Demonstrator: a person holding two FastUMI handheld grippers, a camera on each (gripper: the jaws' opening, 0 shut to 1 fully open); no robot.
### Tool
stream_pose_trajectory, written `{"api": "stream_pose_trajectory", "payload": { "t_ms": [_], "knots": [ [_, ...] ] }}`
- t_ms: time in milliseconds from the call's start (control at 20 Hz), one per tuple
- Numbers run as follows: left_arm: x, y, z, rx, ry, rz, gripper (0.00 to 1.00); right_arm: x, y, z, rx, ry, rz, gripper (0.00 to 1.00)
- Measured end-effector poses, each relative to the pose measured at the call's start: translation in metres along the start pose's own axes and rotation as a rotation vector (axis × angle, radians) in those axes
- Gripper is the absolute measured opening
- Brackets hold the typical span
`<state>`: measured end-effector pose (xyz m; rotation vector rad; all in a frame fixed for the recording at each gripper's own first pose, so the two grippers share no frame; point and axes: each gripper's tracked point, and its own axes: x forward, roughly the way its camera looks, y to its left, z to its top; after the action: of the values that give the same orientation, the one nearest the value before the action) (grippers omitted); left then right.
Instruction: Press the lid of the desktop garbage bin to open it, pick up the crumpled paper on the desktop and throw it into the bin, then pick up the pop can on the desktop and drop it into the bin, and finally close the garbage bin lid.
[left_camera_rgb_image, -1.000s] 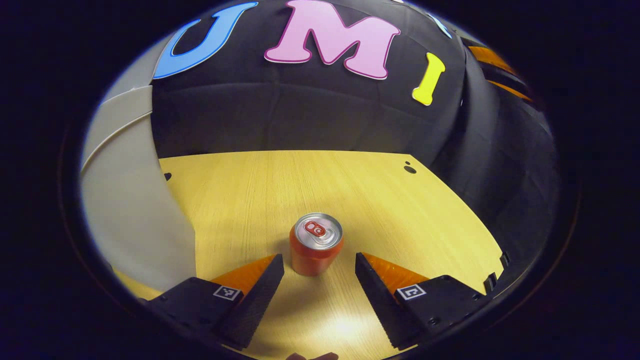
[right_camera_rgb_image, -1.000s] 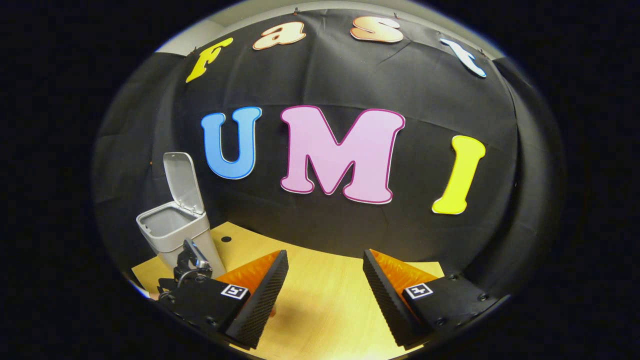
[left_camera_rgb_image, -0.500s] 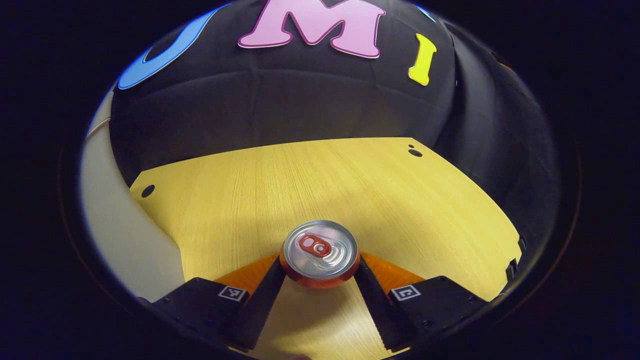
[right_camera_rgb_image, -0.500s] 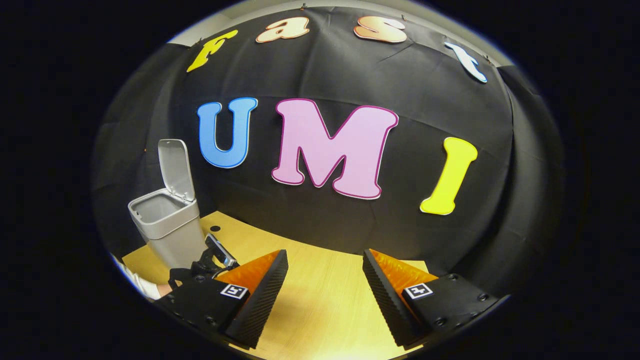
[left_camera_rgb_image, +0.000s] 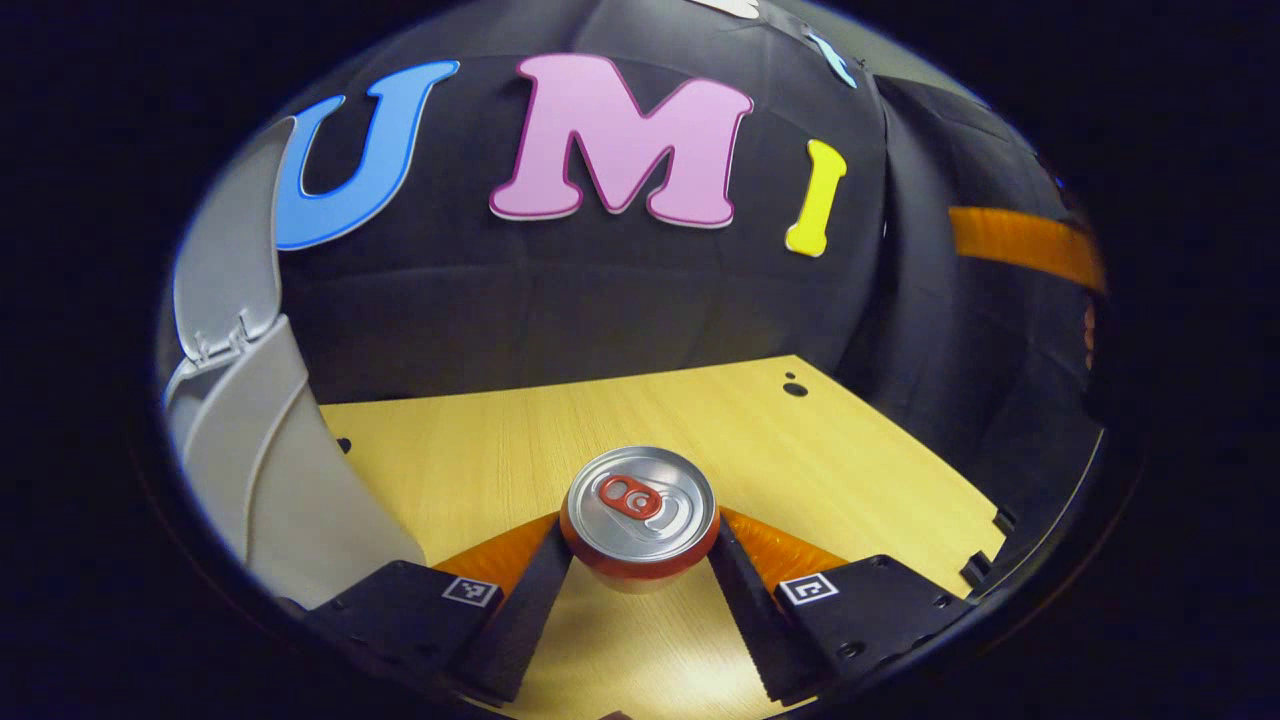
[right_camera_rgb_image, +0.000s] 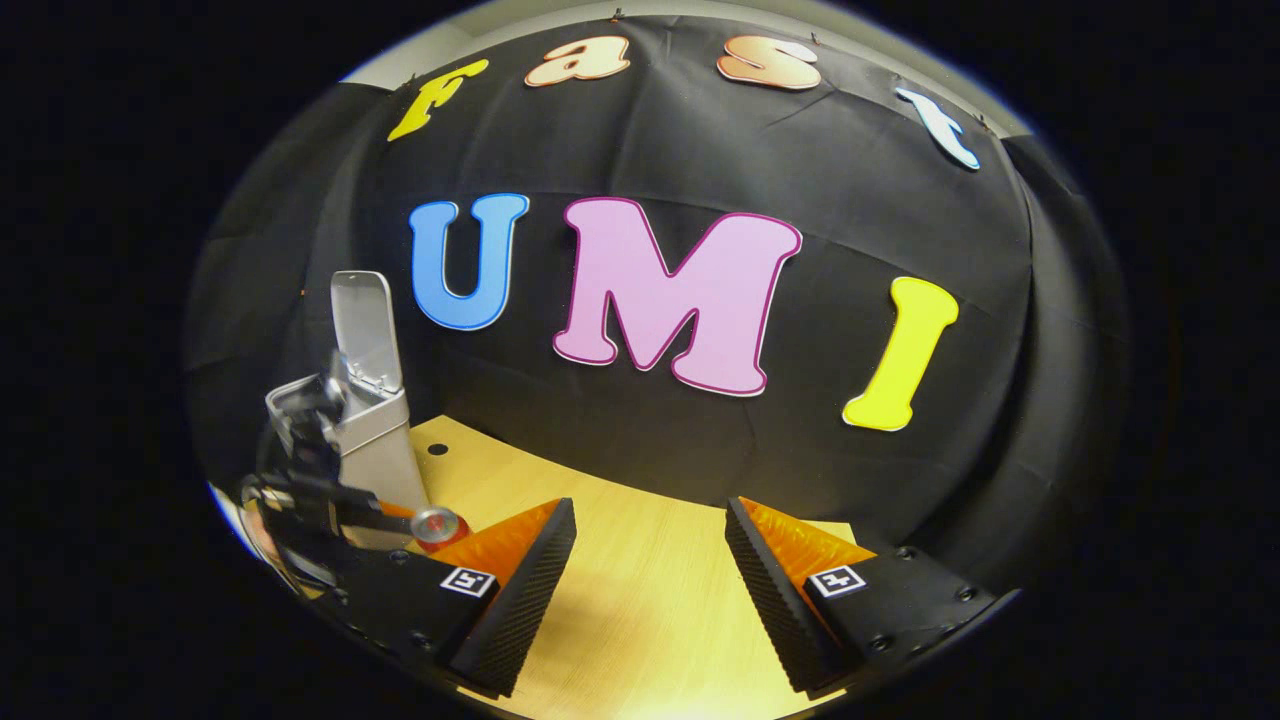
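An orange-red pop can (left_camera_rgb_image: 640, 515) with a silver top stands upright between the fingers of my left gripper (left_camera_rgb_image: 640, 545), which is shut on its sides. It hangs a little above the wooden table (left_camera_rgb_image: 800, 450). The grey bin (left_camera_rgb_image: 260, 470) rises close on the left, its lid (left_camera_rgb_image: 225, 260) tipped up and open. In the right gripper view the bin (right_camera_rgb_image: 385, 440) and its raised lid (right_camera_rgb_image: 365, 320) stand at the far left, and the can (right_camera_rgb_image: 438, 524) hangs in front of them. My right gripper (right_camera_rgb_image: 650, 525) stands open over the table with nothing between its fingers.
The black cloth wall closes the back and right side of the table. Small dark holes (left_camera_rgb_image: 796, 388) mark the tabletop near the back right. The table's right edge (left_camera_rgb_image: 1000, 520) has notches. An orange band (left_camera_rgb_image: 1020, 245) crosses the far right.
My left gripper moved up to the can, shut on it and lifted it, tilting up so the bin's open lid came into view. The right gripper barely moved.
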<state>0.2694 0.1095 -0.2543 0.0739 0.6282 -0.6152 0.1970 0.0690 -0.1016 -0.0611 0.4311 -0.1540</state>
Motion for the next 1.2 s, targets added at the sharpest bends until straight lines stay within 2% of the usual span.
{"api": "stream_pose_trajectory", "payload": {
  "t_ms": [150, 250, 350, 450, 650, 850, 950, 1050, 1200],
  "knots": [
    [-0.043, 0.019, 0.054, 0.043, -0.088, 0.045, 0.86, -0.007, 0.009, 0.002, 0.018, -0.016, 0.029, 0.97],
    [-0.073, 0.038, 0.086, 0.009, -0.129, 0.082, 0.86, -0.009, 0.013, 0.002, 0.031, -0.027, 0.045, 0.97],
    [-0.106, 0.070, 0.115, -0.026, -0.169, 0.151, 0.86, -0.009, 0.014, -0.001, 0.060, -0.026, 0.058, 0.97],
    [-0.132, 0.107, 0.127, -0.003, -0.190, 0.235, 0.86, -0.009, 0.010, -0.006, 0.093, -0.023, 0.054, 0.97],
    [-0.151, 0.187, 0.117, -0.010, -0.159, 0.400, 0.86, -0.014, 0.003, -0.015, 0.146, -0.011, 0.050, 0.97],
    [-0.148, 0.234, 0.075, -0.073, -0.069, 0.479, 0.87, -0.021, -0.006, -0.017, 0.146, -0.014, 0.033, 0.97],
    [-0.147, 0.245, 0.061, -0.101, -0.042, 0.498, 0.87, -0.026, -0.010, -0.017, 0.145, -0.017, 0.026, 0.97],
    [-0.147, 0.244, 0.059, -0.125, -0.046, 0.485, 0.87, -0.028, -0.014, -0.020, 0.138, -0.011, 0.014, 0.96],
    [-0.150, 0.235, 0.067, -0.108, -0.080, 0.474, 0.89, -0.033, -0.020, -0.021, 0.145, -0.007, 0.002, 0.97]
  ]
}}
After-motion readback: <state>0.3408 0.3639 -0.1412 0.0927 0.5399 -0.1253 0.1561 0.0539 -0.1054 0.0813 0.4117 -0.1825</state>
